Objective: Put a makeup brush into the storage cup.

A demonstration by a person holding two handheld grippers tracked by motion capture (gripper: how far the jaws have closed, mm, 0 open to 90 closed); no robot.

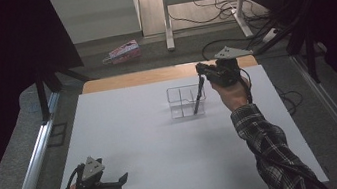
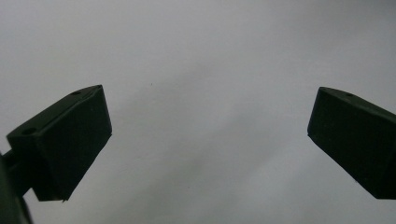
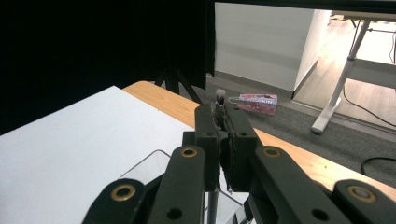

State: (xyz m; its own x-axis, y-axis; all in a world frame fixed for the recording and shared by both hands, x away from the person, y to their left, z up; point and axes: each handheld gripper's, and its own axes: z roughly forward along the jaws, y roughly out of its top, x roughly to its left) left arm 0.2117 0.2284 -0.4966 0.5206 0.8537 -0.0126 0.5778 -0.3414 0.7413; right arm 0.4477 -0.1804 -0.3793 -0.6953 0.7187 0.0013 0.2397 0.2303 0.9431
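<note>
A clear plastic organiser box (image 1: 182, 95) with compartments stands on the white tabletop (image 1: 138, 144), right of centre toward the back. My right gripper (image 1: 201, 75) hovers over the box's right end, shut on a thin dark pen-like stick (image 1: 199, 96). The stick slants down into the box; which compartment its lower end is in I cannot tell. In the right gripper view the jaws (image 3: 223, 122) pinch the stick's top end (image 3: 219, 97), with the box's rim (image 3: 149, 165) below. My left gripper (image 1: 121, 182) rests near the front left edge, open (image 2: 205, 140) and holding nothing.
A pink carton (image 1: 122, 52) lies on the floor behind the table. A wooden strip (image 1: 143, 77) edges the table's far side. White desk legs (image 1: 167, 19) and cables stand farther back. Dark curtains hang at both sides.
</note>
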